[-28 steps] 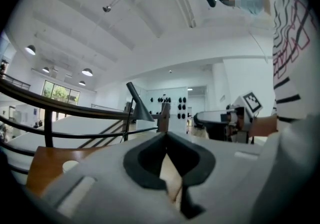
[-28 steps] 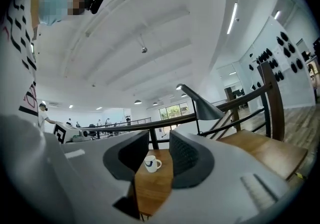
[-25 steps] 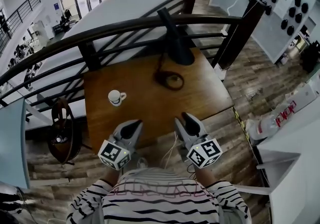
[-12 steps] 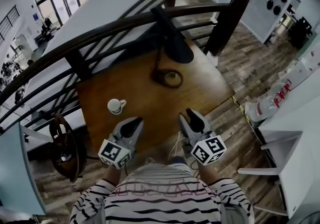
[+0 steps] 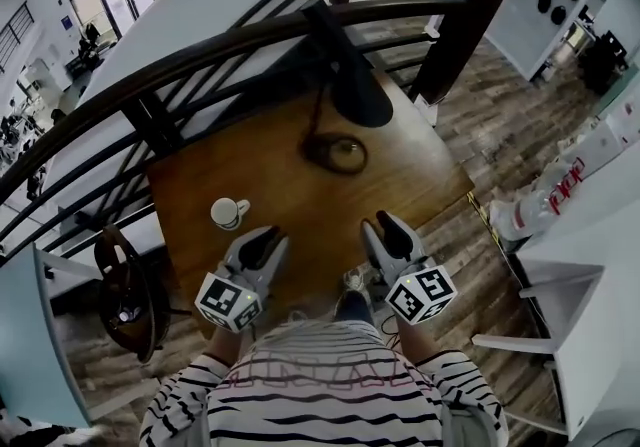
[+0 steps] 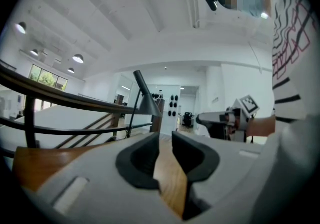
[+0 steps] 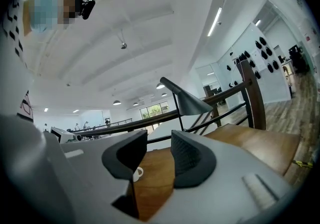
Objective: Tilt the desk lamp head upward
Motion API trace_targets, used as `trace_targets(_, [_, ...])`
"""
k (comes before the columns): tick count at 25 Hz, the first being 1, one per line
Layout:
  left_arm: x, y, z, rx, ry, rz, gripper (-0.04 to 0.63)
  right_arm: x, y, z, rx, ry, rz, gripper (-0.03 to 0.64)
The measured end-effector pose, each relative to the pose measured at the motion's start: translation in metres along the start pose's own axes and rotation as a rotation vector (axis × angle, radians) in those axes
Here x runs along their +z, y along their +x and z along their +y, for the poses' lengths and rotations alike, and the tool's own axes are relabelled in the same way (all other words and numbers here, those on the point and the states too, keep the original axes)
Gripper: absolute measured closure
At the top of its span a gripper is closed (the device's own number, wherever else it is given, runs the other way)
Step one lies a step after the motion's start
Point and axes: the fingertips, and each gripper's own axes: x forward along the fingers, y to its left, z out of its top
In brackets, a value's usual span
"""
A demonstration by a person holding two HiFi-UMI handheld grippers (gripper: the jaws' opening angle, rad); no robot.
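Observation:
A black desk lamp stands at the far side of the wooden table [image 5: 420, 170]. Its cone head [image 5: 357, 95] points down over the round base [image 5: 337, 152]. My left gripper [image 5: 270, 237] hovers over the table's near edge, far short of the lamp. Its jaws have just been opening and hold nothing. My right gripper [image 5: 380, 227] is beside it, open and empty. In the left gripper view the lamp head [image 6: 148, 102] shows beyond my left gripper [image 6: 165, 140]. The right gripper view has the lamp head [image 7: 192, 101] above my right gripper [image 7: 159, 150].
A white cup [image 5: 228, 212] stands on the table just ahead of the left gripper, also visible as the cup [image 7: 136, 172] in the right gripper view. A dark curved railing [image 5: 200, 55] runs behind the table, right at the lamp. A round stool [image 5: 125, 290] stands to the left.
The left gripper's jaws have parted from shut. Both grippers have edged forward over the table's near edge, the left one closer to the cup. The lamp has not moved.

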Motion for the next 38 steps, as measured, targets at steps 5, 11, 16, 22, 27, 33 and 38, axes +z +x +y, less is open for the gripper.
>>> trace_targets(5, [0.008, 0.029, 0.017, 0.061, 0.002, -0.002, 0.49, 0.014, 0.025, -0.028, 0.046, 0.015, 0.01, 0.48])
trace_targets(11, [0.02, 0.084, 0.032, 0.11, 0.028, 0.003, 0.476, 0.037, 0.056, -0.077, 0.1, 0.055, 0.013, 0.466])
trace_targets(16, [0.022, 0.122, 0.048, 0.157, 0.045, 0.017, 0.468, 0.049, 0.081, -0.115, 0.142, 0.077, 0.024, 0.448])
trace_targets(22, [0.019, 0.17, 0.068, 0.206, 0.07, 0.046, 0.468, 0.06, 0.104, -0.161, 0.175, 0.103, 0.035, 0.434])
trace_targets(27, [0.02, 0.205, 0.085, 0.233, 0.117, 0.068, 0.465, 0.064, 0.119, -0.186, 0.208, 0.123, 0.042, 0.426])
trace_targets(33, [0.018, 0.246, 0.109, 0.245, 0.174, 0.095, 0.465, 0.067, 0.134, -0.208, 0.245, 0.151, 0.06, 0.417])
trace_targets(38, [0.018, 0.274, 0.131, 0.246, 0.209, 0.105, 0.465, 0.067, 0.146, -0.22, 0.285, 0.176, 0.06, 0.38])
